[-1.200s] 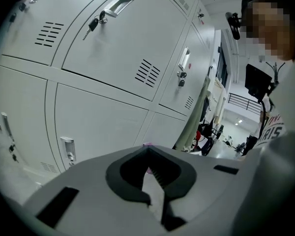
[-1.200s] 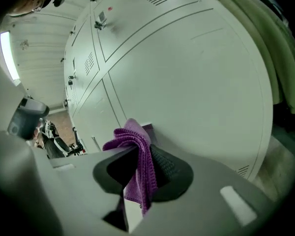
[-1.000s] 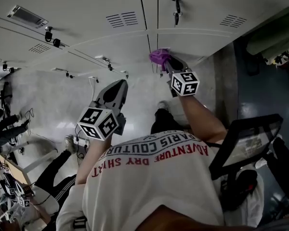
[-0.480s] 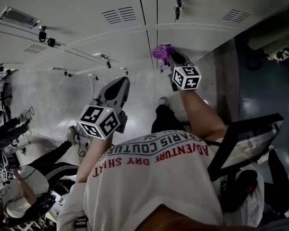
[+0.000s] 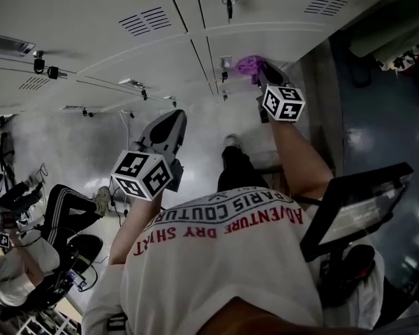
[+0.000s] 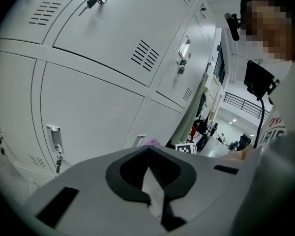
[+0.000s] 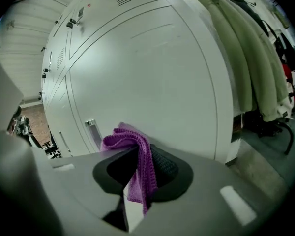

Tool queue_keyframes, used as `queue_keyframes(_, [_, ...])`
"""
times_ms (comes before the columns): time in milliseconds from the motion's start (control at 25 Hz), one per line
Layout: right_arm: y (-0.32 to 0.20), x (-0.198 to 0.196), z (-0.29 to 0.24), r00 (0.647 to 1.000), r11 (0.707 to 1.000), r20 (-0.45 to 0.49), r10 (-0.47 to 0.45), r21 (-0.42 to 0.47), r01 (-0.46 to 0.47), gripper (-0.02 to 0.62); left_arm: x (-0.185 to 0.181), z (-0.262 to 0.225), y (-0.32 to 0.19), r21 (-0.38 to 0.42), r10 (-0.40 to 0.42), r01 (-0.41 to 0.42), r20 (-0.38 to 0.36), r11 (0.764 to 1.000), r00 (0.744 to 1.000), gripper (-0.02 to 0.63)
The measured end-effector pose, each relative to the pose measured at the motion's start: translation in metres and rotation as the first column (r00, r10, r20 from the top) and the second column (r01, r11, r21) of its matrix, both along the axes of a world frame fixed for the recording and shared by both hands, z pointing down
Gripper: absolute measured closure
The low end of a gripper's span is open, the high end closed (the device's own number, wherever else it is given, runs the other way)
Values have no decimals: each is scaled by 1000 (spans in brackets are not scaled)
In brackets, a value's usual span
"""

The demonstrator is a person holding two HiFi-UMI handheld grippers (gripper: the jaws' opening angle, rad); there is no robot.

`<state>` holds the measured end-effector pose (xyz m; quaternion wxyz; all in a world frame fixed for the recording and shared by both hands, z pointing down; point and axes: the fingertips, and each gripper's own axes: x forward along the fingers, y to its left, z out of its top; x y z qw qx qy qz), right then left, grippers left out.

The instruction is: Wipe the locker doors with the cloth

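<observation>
Nearest us, our left gripper (image 5: 169,117) hangs back from the lockers, jaws pressed together on nothing. Farther out, our right gripper (image 5: 265,72) is clamped on the purple cloth (image 7: 132,151), a knitted, crumpled fold bunched up against the pale grey locker door (image 7: 152,73) near its handle (image 7: 91,127).

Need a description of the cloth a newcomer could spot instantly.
Start at the wall of pale grey lockers and follow it to the door beside the hanging coats. There the right gripper is shut on the cloth, held up to the door. It is a small knitted purple bunch, the only bright colour against the grey metal.
</observation>
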<state>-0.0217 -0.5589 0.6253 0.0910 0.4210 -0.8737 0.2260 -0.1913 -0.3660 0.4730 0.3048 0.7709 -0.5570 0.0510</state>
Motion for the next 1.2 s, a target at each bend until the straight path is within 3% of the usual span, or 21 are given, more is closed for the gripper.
queue_keyframes(240, [-20,53,5,994,994,-16,109,-10,-110,528,14,5,-4,-16,44,-44,6,999,999,604])
queue_keyframes(560, [-45,127,19,961,960,-58,270,-54,-273,528,15,9,-5,-32,59,-58,16,998,998,604])
queue_keyframes(960, [-20,117,16,970,969,-40,241,-44,-242,528,19,17,-9,-19,70,-70,-16,997,997,604])
queue_keyframes(1200, [39,52,15,992,993,92,85,-86,-77,528,19,23,-1,-27,73,-73,-26,997,997,604])
